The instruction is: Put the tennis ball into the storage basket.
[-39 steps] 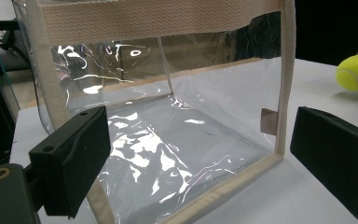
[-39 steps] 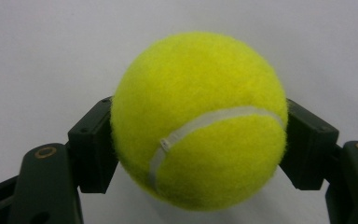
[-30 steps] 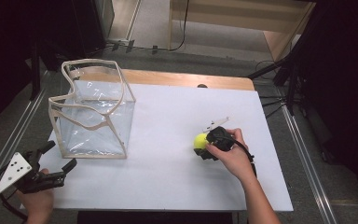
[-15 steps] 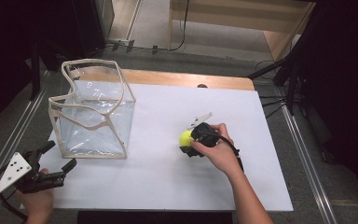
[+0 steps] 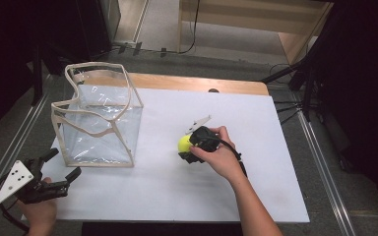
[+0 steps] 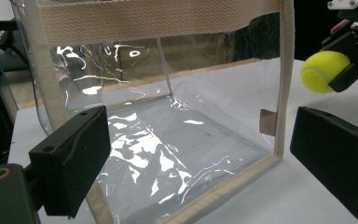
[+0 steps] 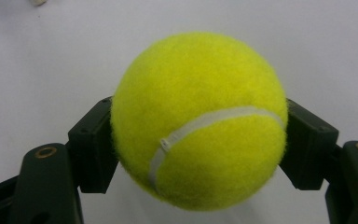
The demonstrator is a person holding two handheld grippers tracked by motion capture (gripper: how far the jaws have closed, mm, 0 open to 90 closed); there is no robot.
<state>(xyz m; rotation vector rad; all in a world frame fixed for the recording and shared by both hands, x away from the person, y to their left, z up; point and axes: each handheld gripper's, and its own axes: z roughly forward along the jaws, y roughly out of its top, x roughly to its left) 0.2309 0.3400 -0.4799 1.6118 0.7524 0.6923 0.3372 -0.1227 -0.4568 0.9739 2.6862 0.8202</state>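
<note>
Right gripper point(image 5: 189, 147): fingers point(image 7: 91, 149) pinching tennis ball point(image 7: 199, 119), yellow, white seam, no readable brand; above mid-worktop point(image 5: 256, 123). Left gripper point(image 5: 54, 169): fingers point(image 6: 72, 161) spread, empty, at near left corner. Clear bag point(image 5: 98, 118), beige-trimmed, unlabelled, towards left edge.

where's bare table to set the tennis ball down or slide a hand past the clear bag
Bare table runs right of the tennis ball and near the front edge. The clear bag crowds the left; the left gripper sits by its front corner.
</note>
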